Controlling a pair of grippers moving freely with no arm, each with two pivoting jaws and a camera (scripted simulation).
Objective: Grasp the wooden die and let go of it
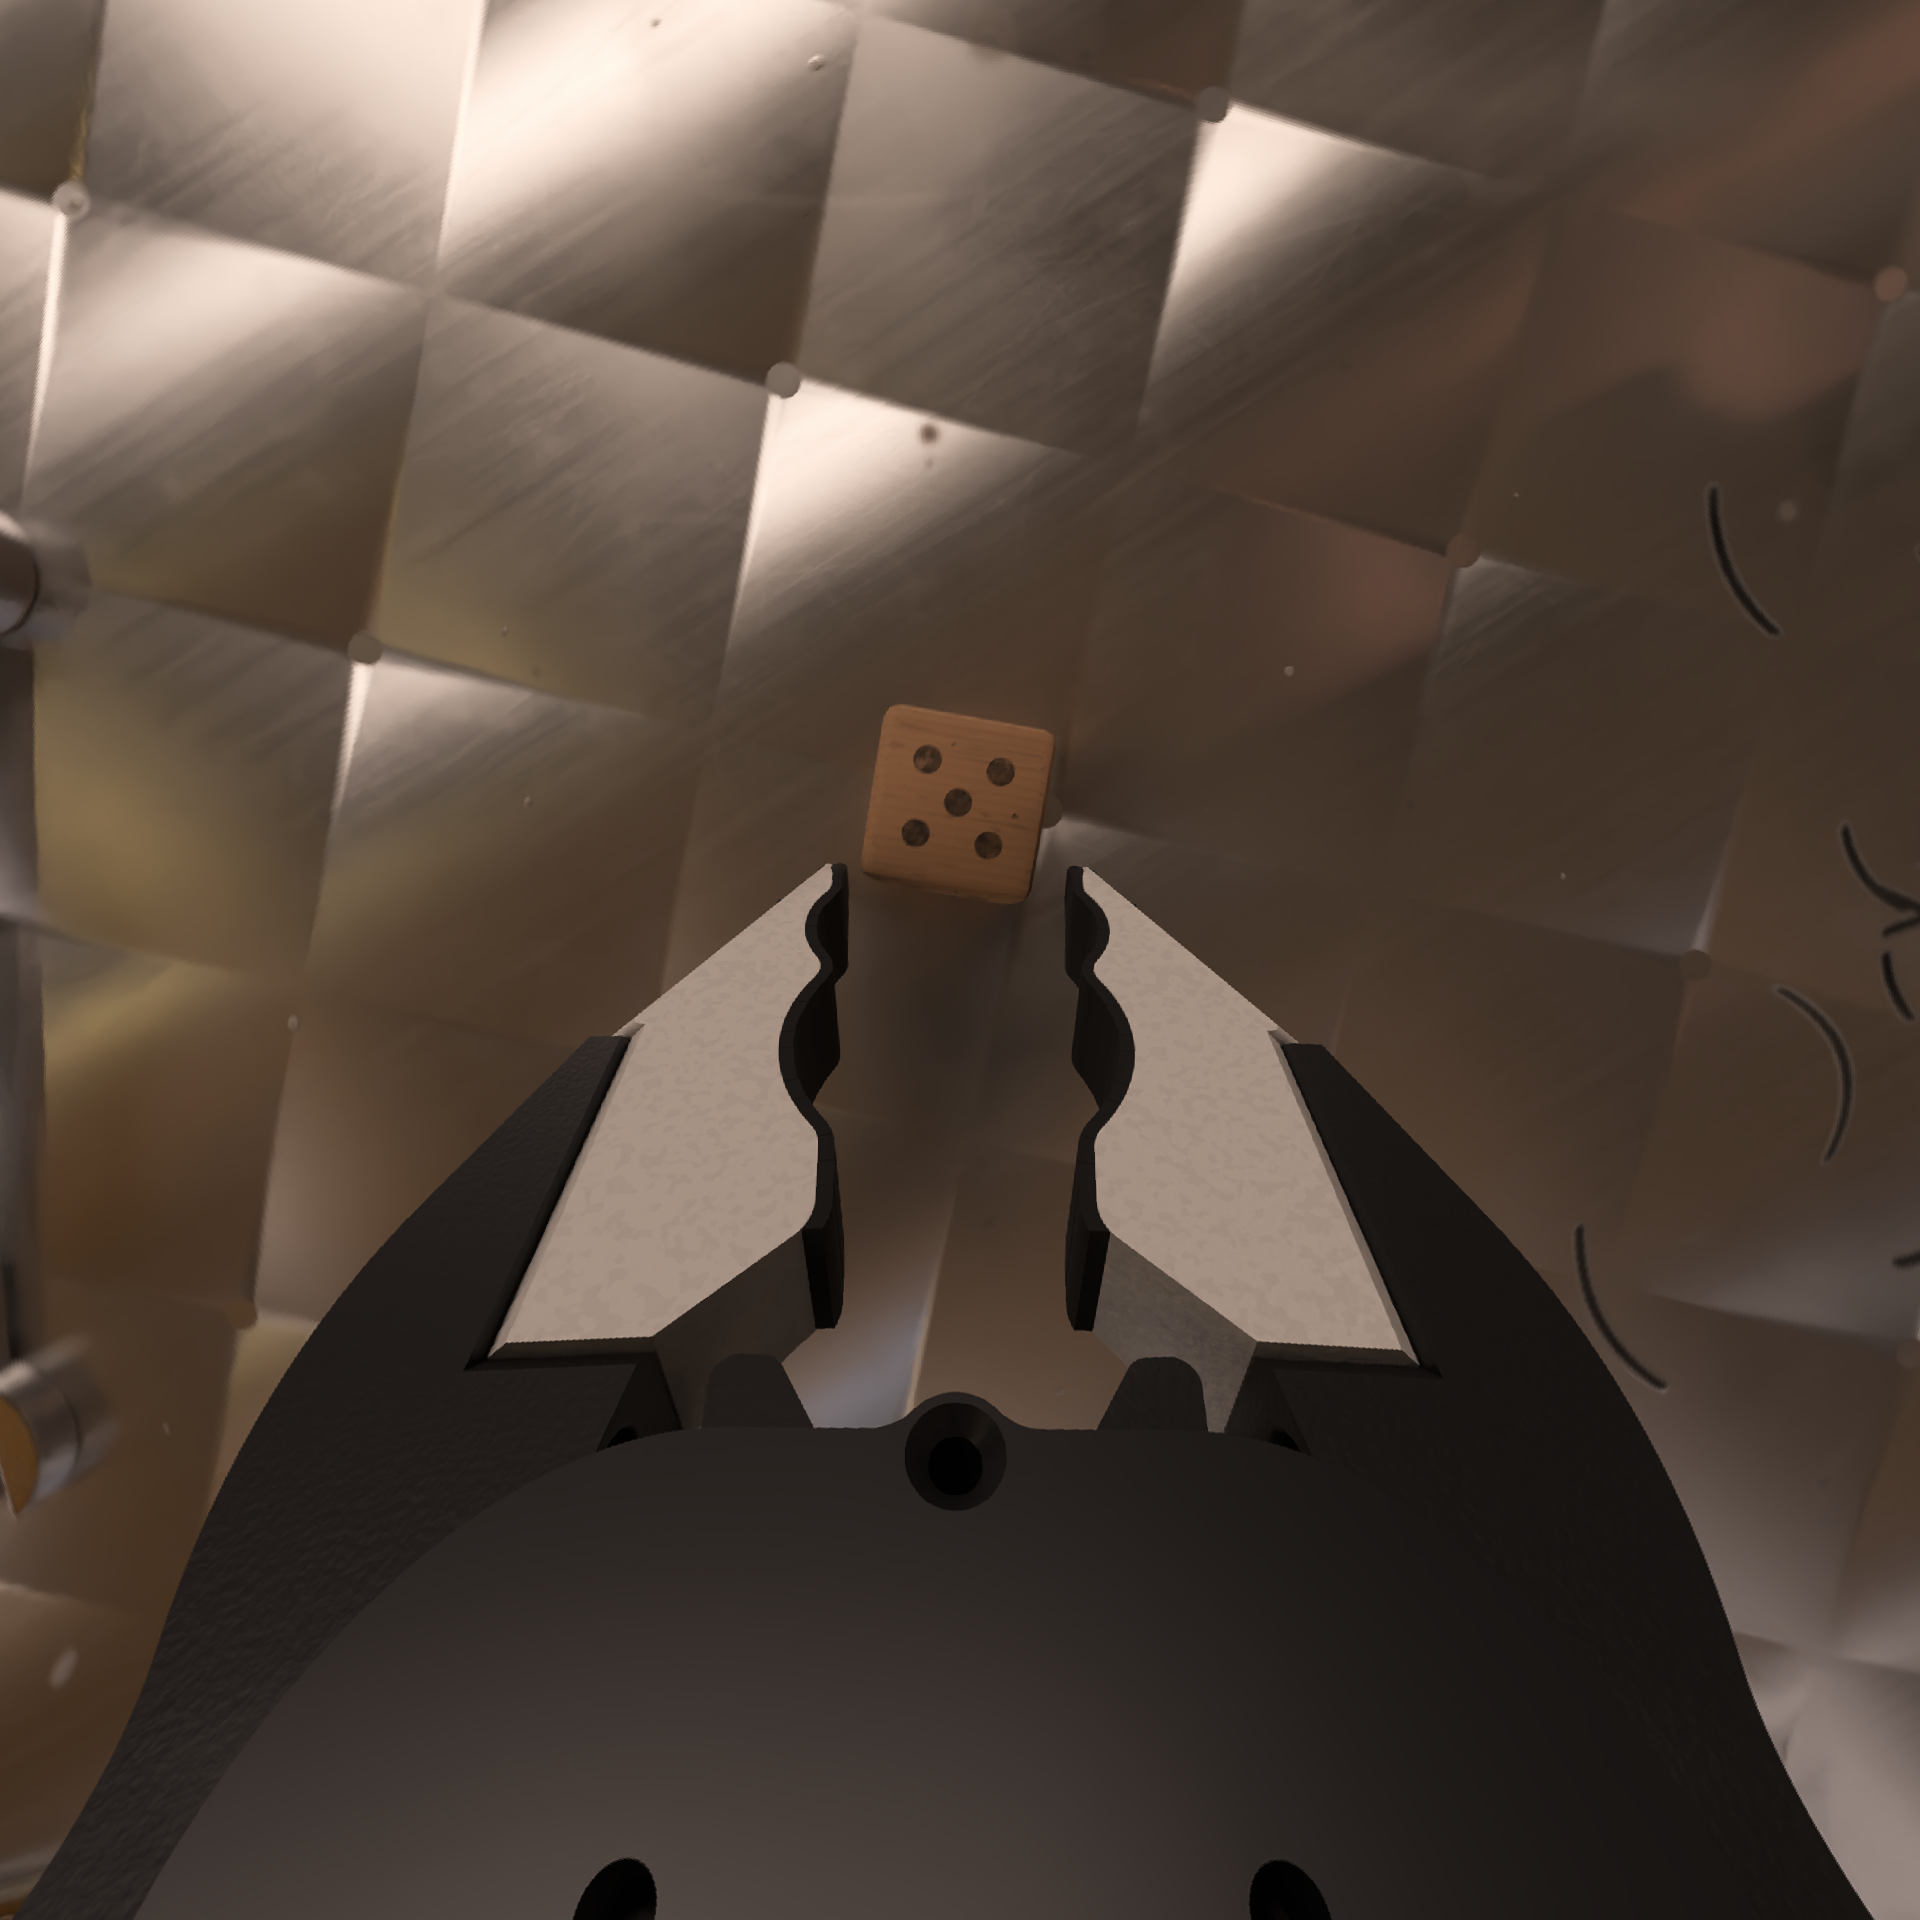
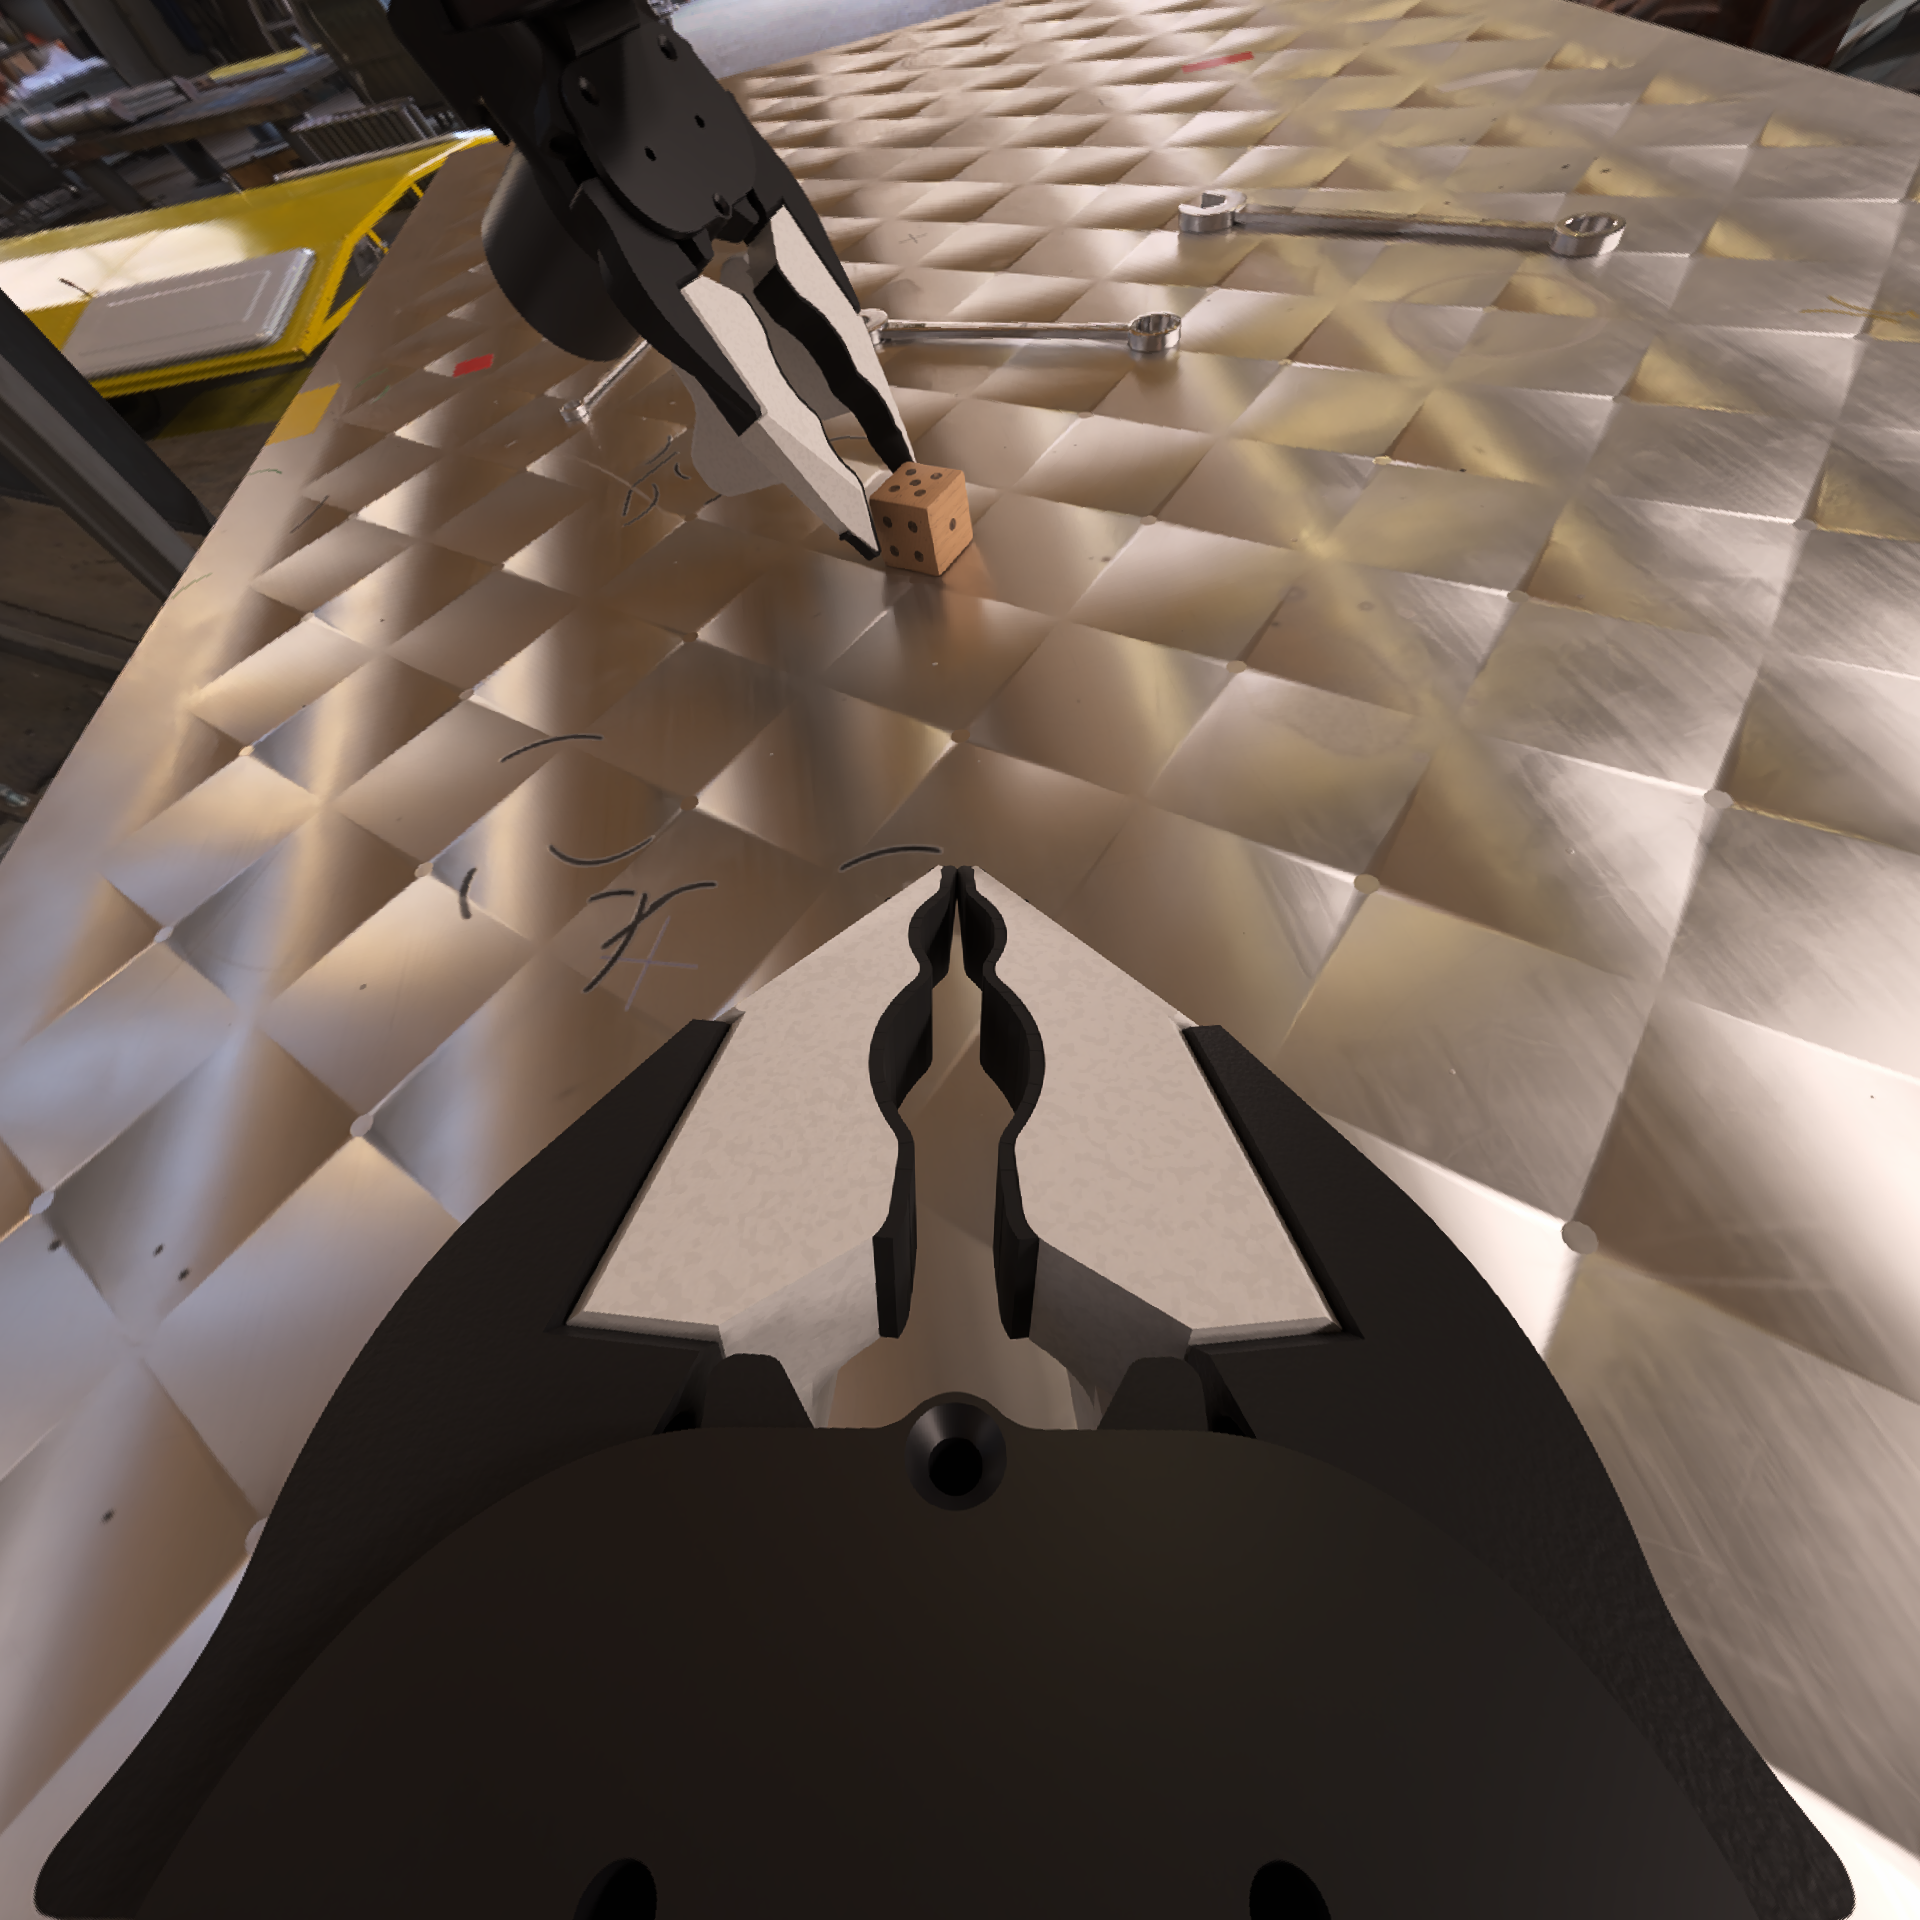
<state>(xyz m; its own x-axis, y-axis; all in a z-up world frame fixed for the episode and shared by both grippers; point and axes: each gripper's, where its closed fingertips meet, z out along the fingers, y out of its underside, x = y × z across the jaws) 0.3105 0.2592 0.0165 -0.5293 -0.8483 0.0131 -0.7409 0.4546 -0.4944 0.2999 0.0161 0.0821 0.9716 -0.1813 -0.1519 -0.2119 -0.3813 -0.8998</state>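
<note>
The wooden die (image 1: 956, 802) sits on the brushed metal table (image 1: 582, 499), five dots facing my left wrist view. My left gripper (image 1: 956, 883) is open, its fingertips just short of the die, one on each side of its near edge, and the die is not between the pads. In the right wrist view the die (image 2: 920, 517) stands on the table with the left gripper (image 2: 881, 504) angled down right beside it, tips at table level. My right gripper (image 2: 956, 878) is shut and empty, well in front of the die.
Two metal wrenches (image 2: 1029, 330) (image 2: 1403, 223) lie on the table (image 2: 1351, 727) beyond the die. Dark scribbled marks (image 2: 613, 894) are on the surface near my right gripper. A yellow cart (image 2: 197, 281) stands past the table's left edge.
</note>
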